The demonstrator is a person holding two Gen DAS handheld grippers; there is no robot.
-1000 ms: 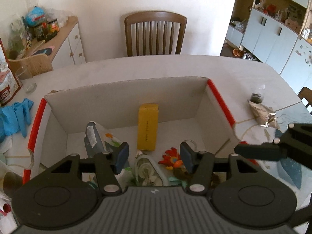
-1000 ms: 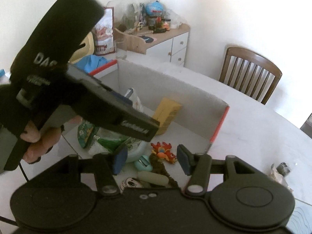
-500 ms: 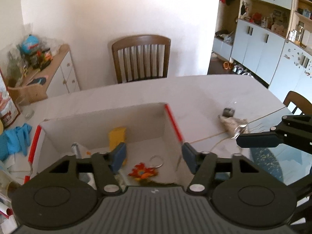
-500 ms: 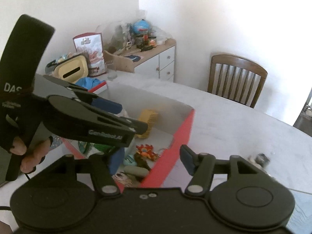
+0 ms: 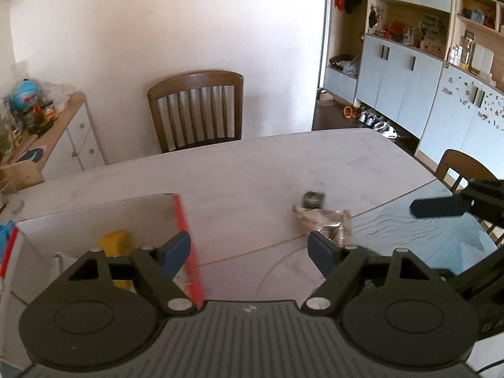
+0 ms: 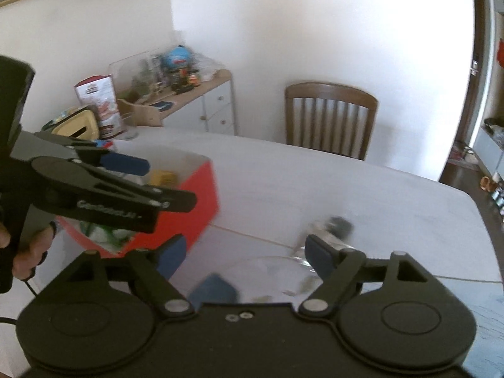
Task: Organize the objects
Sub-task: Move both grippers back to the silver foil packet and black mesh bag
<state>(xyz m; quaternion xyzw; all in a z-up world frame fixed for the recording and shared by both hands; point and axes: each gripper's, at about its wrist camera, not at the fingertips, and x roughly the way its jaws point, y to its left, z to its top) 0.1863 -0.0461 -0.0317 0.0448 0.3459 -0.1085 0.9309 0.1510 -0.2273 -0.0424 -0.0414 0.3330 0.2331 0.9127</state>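
Note:
A red-edged cardboard box (image 5: 182, 220) sits on the white table at the left and holds a yellow carton (image 5: 115, 244) and other items; it also shows in the right wrist view (image 6: 189, 217). A crumpled silver wrapper with a dark cap (image 5: 321, 217) lies on the table to the right of the box, blurred in the right wrist view (image 6: 334, 230). My left gripper (image 5: 249, 253) is open and empty above the box's right wall. My right gripper (image 6: 244, 256) is open and empty, near the wrapper.
A wooden chair (image 5: 197, 110) stands behind the table. A sideboard (image 5: 47, 132) with jars is at the left. Blue cabinets (image 5: 409, 82) line the right wall. A blue patterned mat (image 5: 425, 236) and a second chair (image 5: 463, 170) are at the table's right end.
Both grippers have swung right and risen, away from the box's inside toward the wrapper on the table. Both stayed open and empty.

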